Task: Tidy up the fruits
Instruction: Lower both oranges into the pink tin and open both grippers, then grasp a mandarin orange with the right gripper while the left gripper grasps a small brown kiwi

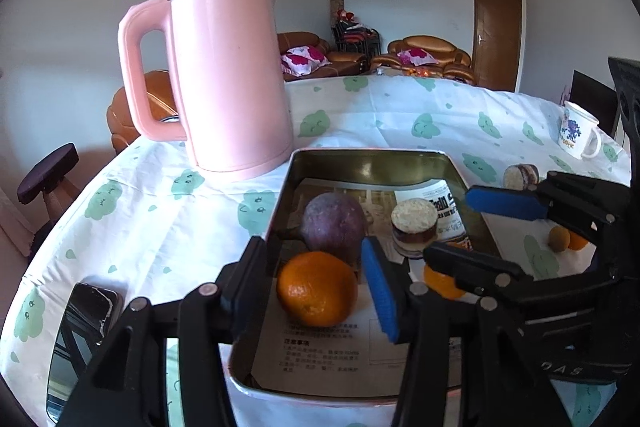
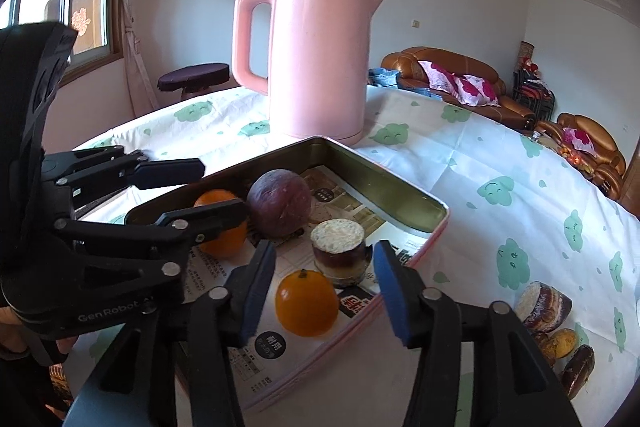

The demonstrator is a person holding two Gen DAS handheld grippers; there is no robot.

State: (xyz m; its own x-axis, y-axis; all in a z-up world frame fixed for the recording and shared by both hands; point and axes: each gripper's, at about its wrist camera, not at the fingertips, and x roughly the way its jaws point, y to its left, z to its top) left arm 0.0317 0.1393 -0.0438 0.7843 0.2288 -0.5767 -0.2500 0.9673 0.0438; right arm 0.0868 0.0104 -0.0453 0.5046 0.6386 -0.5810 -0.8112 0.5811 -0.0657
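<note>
1. My left gripper (image 1: 316,287) stands with its jaws apart around an orange (image 1: 317,287) lying in the metal tin (image 1: 360,163); the pads do not seem to press on it, so I judge it resting on the paper lining, not held.
2. My right gripper (image 2: 320,297) is likewise parted, with a smaller orange (image 2: 307,302) between the pads and gaps showing on both sides — free in the tin.
3. Also in the tin: a purple passion fruit (image 2: 280,202) and a cut stub of sugarcane (image 2: 339,251) standing on end. More cane pieces (image 2: 543,311) and small fruits lie out on the tablecloth (image 2: 500,155), well apart from the tin.
4. Handling, as I judge it: the oranges look light, round and smooth-skinned, firm but bruisable — grip across the widest part, gently. The passion fruit seems hard-shelled and apt to roll. The cane is stiff; take it by its round flank, not the cut faces.
</note>
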